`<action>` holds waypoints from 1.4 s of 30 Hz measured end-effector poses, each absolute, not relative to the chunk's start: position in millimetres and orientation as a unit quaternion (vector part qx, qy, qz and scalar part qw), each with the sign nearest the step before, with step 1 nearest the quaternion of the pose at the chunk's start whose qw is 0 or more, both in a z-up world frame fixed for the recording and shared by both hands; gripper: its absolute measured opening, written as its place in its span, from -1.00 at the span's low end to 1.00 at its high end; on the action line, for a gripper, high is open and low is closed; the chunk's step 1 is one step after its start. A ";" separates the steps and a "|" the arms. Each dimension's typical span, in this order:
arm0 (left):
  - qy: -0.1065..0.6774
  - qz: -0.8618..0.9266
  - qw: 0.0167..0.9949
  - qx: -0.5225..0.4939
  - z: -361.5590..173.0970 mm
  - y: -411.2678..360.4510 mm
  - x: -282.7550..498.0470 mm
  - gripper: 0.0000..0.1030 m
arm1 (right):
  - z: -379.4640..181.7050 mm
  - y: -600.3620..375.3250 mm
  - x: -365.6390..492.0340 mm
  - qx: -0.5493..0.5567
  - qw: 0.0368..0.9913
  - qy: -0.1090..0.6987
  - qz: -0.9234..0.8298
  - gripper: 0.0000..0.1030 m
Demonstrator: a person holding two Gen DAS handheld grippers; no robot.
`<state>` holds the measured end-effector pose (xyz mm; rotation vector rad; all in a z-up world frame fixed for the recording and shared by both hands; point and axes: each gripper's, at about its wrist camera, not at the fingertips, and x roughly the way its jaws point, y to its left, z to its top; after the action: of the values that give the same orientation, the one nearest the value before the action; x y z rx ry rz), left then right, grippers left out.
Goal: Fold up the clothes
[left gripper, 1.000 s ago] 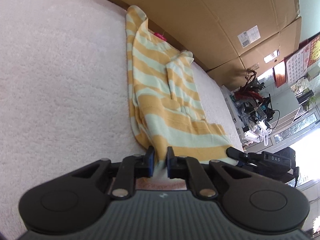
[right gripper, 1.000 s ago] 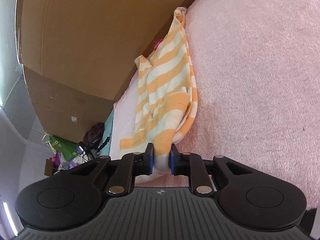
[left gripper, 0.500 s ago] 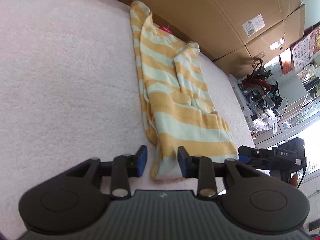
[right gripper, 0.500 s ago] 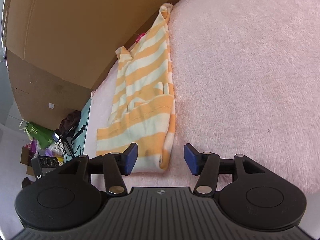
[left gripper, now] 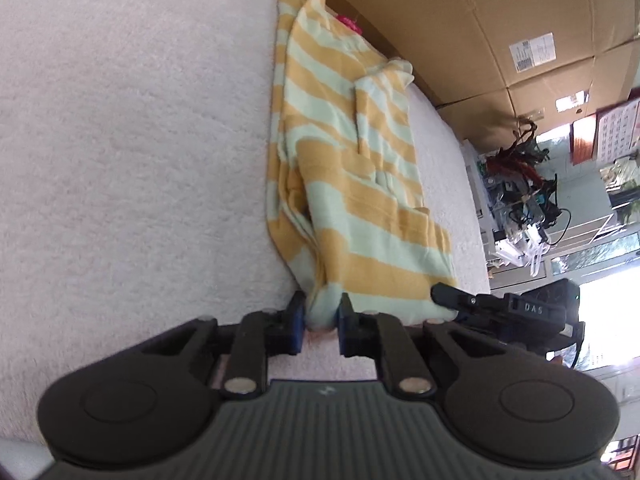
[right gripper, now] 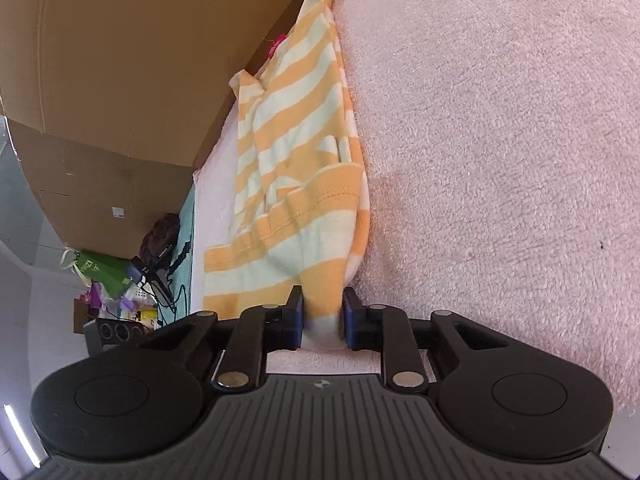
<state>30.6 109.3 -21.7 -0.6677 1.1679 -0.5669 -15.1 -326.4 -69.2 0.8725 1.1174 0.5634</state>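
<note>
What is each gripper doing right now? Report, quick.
Left gripper: closed on the striped shirt.
Right gripper: closed on the same shirt's near edge.

Each camera sits low behind its own gripper, close over the fluffy blanket (left gripper: 120, 140), facing 12 o'clock along the striped garment (left gripper: 344, 168) toward the cardboard wall (left gripper: 480, 20). Both views share that garment, seen from opposite bottom corners.

surface: pale fluffy blanket (left gripper: 120, 128) | behind: tall cardboard boxes (left gripper: 460, 20); white shipping label (left gripper: 532, 50) | room: bright window (left gripper: 608, 240); red wall calendar (left gripper: 604, 136); cluttered shelf (left gripper: 516, 200); green bag (right gripper: 96, 272)
</note>
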 end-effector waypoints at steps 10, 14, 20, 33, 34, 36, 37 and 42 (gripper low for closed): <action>0.502 -0.268 0.736 -0.367 4.1 124.7 46.5 -0.84 | -50.2 -341.1 6.3 0.459 0.698 0.478 0.272 -0.55; 0.501 -0.262 0.721 -0.400 3.7 127.9 67.2 -0.83 | -46.3 -339.9 25.6 0.469 0.697 0.469 0.272 -0.55; 0.487 -0.258 0.727 -0.411 9.0 125.0 106.6 -0.83 | -50.2 -341.4 57.6 0.497 0.693 0.449 0.266 -0.54; 0.502 -0.229 0.716 -0.427 -23.7 112.9 193.4 -0.81 | -84.8 -340.3 120.8 0.530 0.686 0.445 0.226 -0.51; 0.502 -0.232 0.712 -0.433 -26.8 113.6 195.9 -0.81 | -88.0 -341.5 122.1 0.537 0.680 0.445 0.225 -0.50; 0.496 -0.243 0.710 -0.438 -24.5 118.8 195.0 -0.73 | -84.9 -343.8 119.7 0.538 0.684 0.439 0.225 -0.40; 0.488 -0.246 0.715 -0.435 -20.2 123.8 192.8 -0.66 | -76.7 -345.3 115.9 0.523 0.702 0.430 0.220 -0.26; 0.399 -0.210 0.809 -0.377 34.4 155.7 166.6 0.24 | -13.6 -339.4 79.7 0.387 0.835 0.318 0.226 0.39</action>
<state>166.6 155.7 34.4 -0.8062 0.8527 -0.4481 79.7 -339.4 -13.6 0.8193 0.6740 0.4794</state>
